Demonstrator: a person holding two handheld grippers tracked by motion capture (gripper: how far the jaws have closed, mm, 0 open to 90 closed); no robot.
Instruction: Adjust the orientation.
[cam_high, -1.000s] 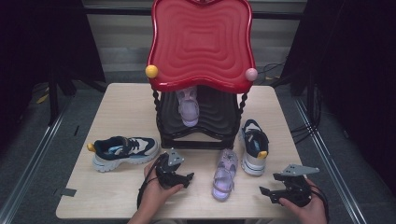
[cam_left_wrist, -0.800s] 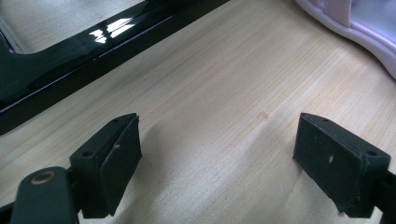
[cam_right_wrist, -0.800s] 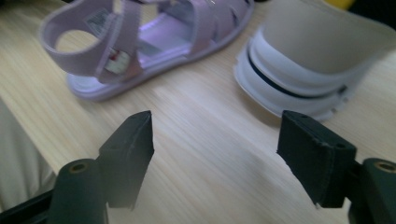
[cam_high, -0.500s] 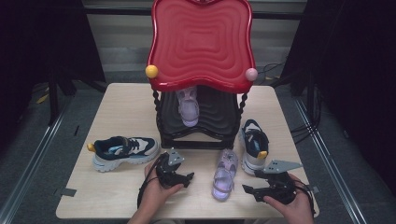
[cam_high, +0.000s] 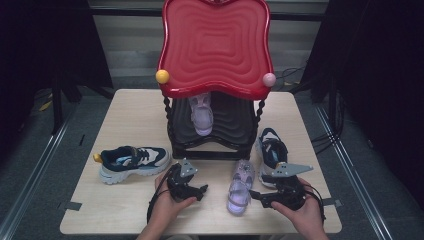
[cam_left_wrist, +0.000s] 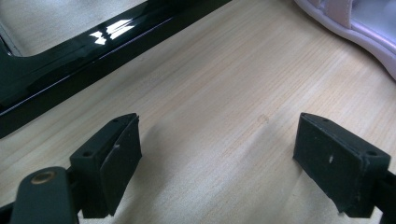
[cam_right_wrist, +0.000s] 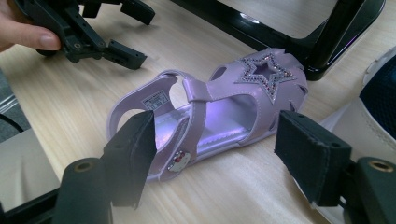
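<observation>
A lilac sandal (cam_high: 239, 187) with a star cut-out lies on the table near the front edge. In the right gripper view the sandal (cam_right_wrist: 219, 105) lies just beyond my open jaws, untouched by either pad. My right gripper (cam_high: 255, 194) (cam_right_wrist: 215, 140) points left at the sandal's heel end; its jaws have just been closing a little, with nothing gripped. My left gripper (cam_high: 202, 190) (cam_left_wrist: 217, 135) rests open over bare wood left of the sandal, whose edge (cam_left_wrist: 355, 28) shows at upper right. The left gripper (cam_right_wrist: 93, 32) also appears beyond the sandal.
A black shoe rack (cam_high: 215, 150) with a red wavy top (cam_high: 215, 45) stands mid-table, a second lilac sandal (cam_high: 202, 112) on its shelf. One navy sneaker (cam_high: 132, 162) lies left of the rack, another (cam_high: 272, 150) right of it, close to my right gripper.
My right hand has moved left toward the lilac sandal and risen a little. The left hand has stayed where it was.
</observation>
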